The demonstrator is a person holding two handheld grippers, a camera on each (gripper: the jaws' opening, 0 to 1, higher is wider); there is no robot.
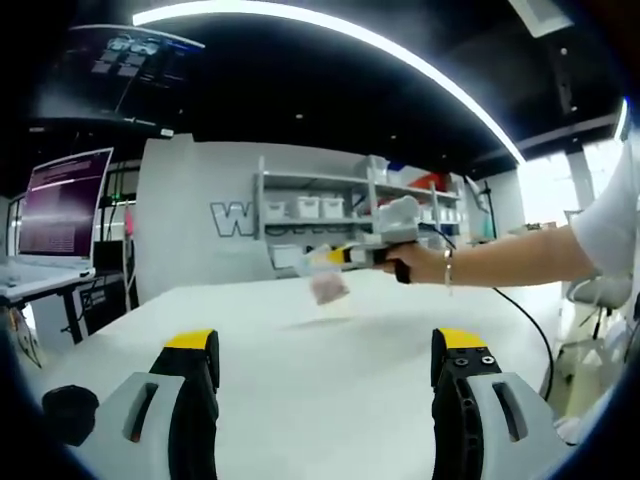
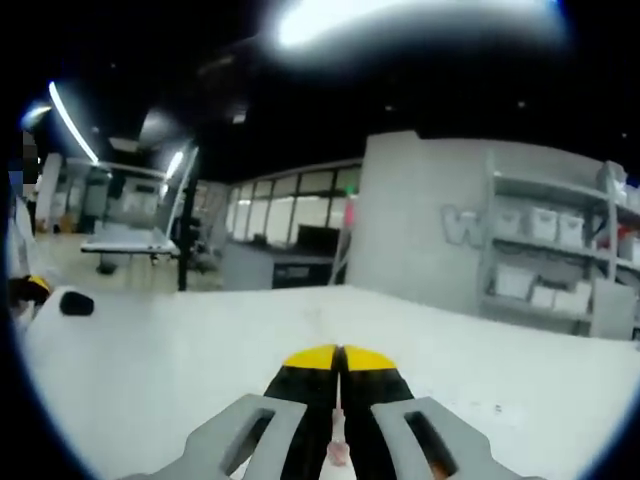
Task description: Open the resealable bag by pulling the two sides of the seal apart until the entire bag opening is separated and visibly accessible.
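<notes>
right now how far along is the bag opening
Early stage. Done: the right tool has the resealable bag pinched and lifted off the white table; in the right gripper view its jaws are shut on it. In hand: the left tool is open, away from the bag. Left: grip the other side and pull the seal apart.

a wide white table carries a small black round object near its edge at eight o'clock in the left gripper view.
</notes>
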